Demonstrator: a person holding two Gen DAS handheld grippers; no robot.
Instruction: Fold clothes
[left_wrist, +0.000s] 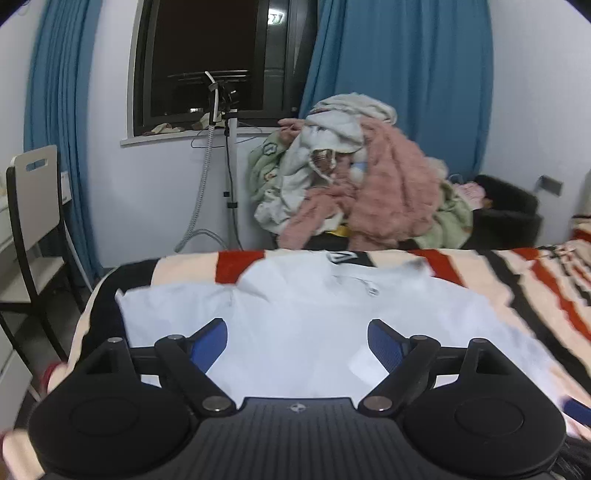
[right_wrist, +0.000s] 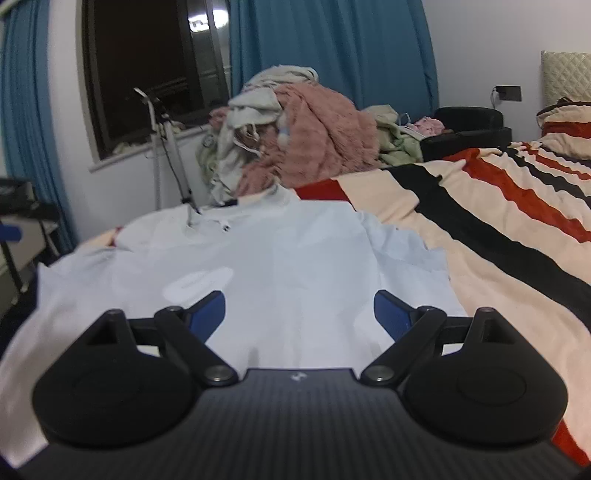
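Note:
A white T-shirt (left_wrist: 295, 314) lies spread flat on the striped bed, collar toward the far edge; it also shows in the right wrist view (right_wrist: 280, 258). My left gripper (left_wrist: 297, 338) is open, its blue-padded fingers wide apart just above the shirt's near part, holding nothing. My right gripper (right_wrist: 299, 314) is open too, hovering over the shirt's lower part, with a pale print (right_wrist: 199, 282) just ahead of its left finger. The shirt's near hem is hidden under both gripper bodies.
A striped cream, red and black blanket (right_wrist: 498, 240) covers the bed. A heap of pink, white and green clothes (left_wrist: 362, 184) sits behind the bed's far edge. A garment steamer stand (left_wrist: 229, 155) is by the window. A chair (left_wrist: 33, 221) stands at left.

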